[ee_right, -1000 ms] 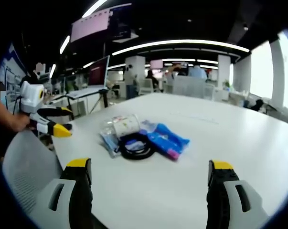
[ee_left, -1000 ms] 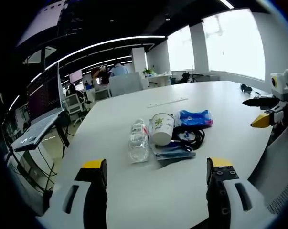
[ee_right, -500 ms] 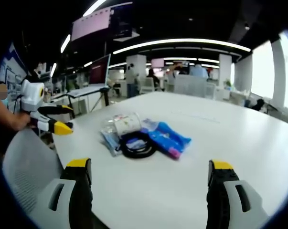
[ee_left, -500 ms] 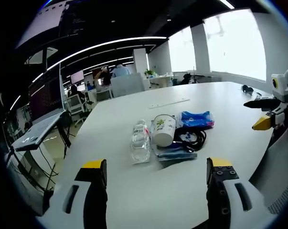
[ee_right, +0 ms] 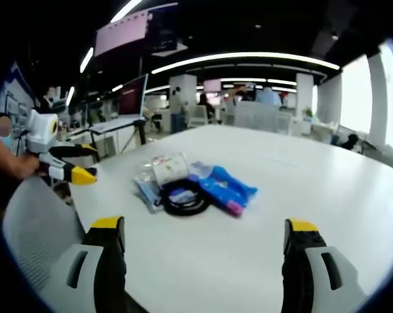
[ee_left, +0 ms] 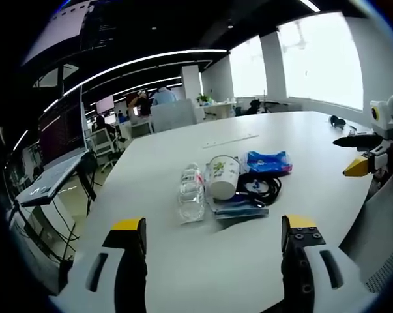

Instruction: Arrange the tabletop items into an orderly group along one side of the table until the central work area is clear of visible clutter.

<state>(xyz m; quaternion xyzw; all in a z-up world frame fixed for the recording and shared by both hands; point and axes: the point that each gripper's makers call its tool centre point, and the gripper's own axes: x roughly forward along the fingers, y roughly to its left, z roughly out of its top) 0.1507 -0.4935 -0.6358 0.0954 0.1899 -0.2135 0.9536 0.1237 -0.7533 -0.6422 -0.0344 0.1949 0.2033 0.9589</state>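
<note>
A small heap lies on the white table (ee_left: 183, 261). A clear plastic bottle (ee_left: 191, 192) lies on its side beside a white flowered cup (ee_left: 223, 176). A black cable coil (ee_left: 262, 186), a blue packet (ee_left: 266, 161) and a flat bluish packet (ee_left: 239, 208) lie next to them. My left gripper (ee_left: 214, 225) stands open short of the heap, holding nothing. From the other side I see the cup (ee_right: 169, 168), cable coil (ee_right: 183, 199) and blue packet (ee_right: 226, 185), with my right gripper (ee_right: 204, 226) open and apart from them. Each gripper shows in the other's view, the right gripper (ee_left: 354, 153) and the left gripper (ee_right: 85, 163).
A grey mesh chair (ee_right: 40, 222) stands at the table's near edge by the left gripper. A thin white strip (ee_left: 229, 139) and a dark headset (ee_left: 336, 120) lie farther out on the table. Desks, monitors and people fill the office behind.
</note>
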